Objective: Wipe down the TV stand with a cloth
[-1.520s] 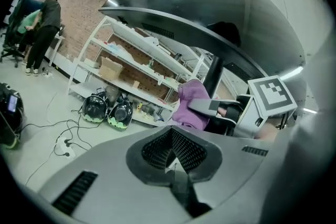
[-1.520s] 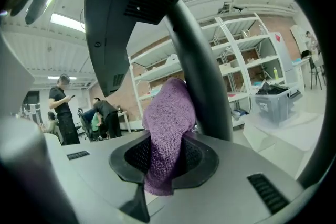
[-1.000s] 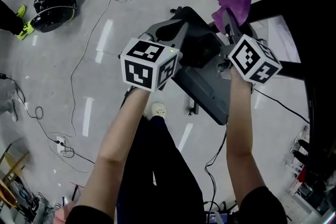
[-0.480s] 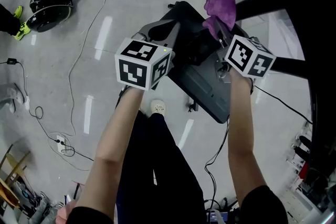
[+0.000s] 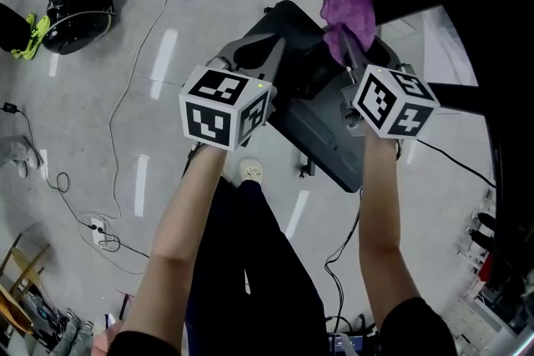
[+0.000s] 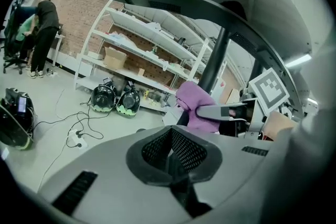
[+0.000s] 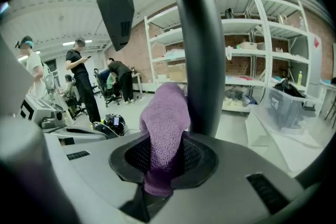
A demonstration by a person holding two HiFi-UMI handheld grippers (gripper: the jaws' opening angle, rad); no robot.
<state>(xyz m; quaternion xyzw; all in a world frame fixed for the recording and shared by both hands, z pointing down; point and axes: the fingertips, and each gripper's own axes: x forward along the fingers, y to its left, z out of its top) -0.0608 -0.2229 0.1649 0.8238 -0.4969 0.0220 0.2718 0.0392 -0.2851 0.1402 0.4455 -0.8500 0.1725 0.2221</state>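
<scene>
**Gripper state.** My right gripper (image 7: 163,161) is clamped on the lower end of the purple cloth (image 7: 165,113), which stands up out of the jaws in a loose bunch. My left gripper (image 6: 170,152) has its jaws together with nothing between them.

**Change over the last second.** I have carried the cloth in toward the stand. In the head view it sat off to the right of the black base (image 5: 321,133); it is now above the base's far end. In the right gripper view the dark column (image 7: 202,50) rises just behind the cloth. The cloth overlaps the column in that view, so I cannot confirm whether they touch or a gap remains. The left gripper has drifted slightly left and hangs beside the right one, over the base.

**Meaning for the task.** The approach looks nearly complete, and I judge that wiping has not begun. The next move is to press the bunch against the column or base and draw it along the surface. The bunch is loose, so it may fold over instead of wiping flat.
</scene>
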